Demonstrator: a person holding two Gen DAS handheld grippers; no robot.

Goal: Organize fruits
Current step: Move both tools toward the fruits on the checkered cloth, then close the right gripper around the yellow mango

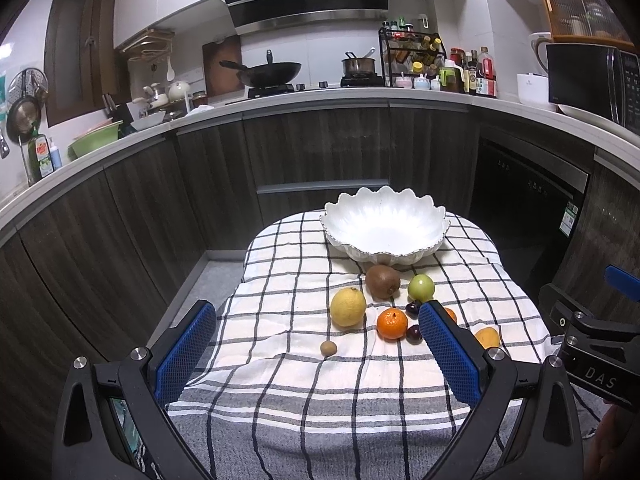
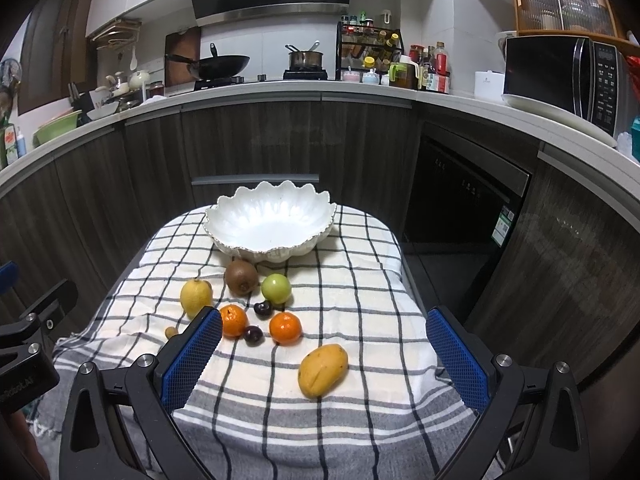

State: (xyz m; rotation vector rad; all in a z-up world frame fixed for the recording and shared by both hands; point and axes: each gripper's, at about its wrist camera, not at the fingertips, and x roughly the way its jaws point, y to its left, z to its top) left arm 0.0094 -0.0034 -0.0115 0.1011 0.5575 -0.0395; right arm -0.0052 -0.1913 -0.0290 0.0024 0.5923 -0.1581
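Note:
A white scalloped bowl (image 1: 386, 228) (image 2: 272, 222) stands empty at the far end of a checked cloth (image 1: 304, 360) (image 2: 360, 280). In front of it lie a lemon (image 1: 348, 306) (image 2: 195, 297), a kiwi (image 1: 383, 281) (image 2: 241, 276), a green apple (image 1: 421, 287) (image 2: 276, 288), two mandarins (image 1: 392, 323) (image 2: 285, 328), two dark cherries (image 1: 414, 334) (image 2: 253, 335), a small brown fruit (image 1: 328, 348) and a mango (image 2: 323, 370) (image 1: 488, 337). My left gripper (image 1: 318, 346) is open and empty, short of the fruit. My right gripper (image 2: 324, 354) is open, its fingers either side of the mango and above it.
The cloth covers a small table standing before dark kitchen cabinets (image 1: 320, 148). The counter above holds a wok (image 1: 266, 72), a pot, a spice rack and a microwave (image 2: 560, 76). The right gripper's body (image 1: 592, 344) shows at the right edge of the left wrist view.

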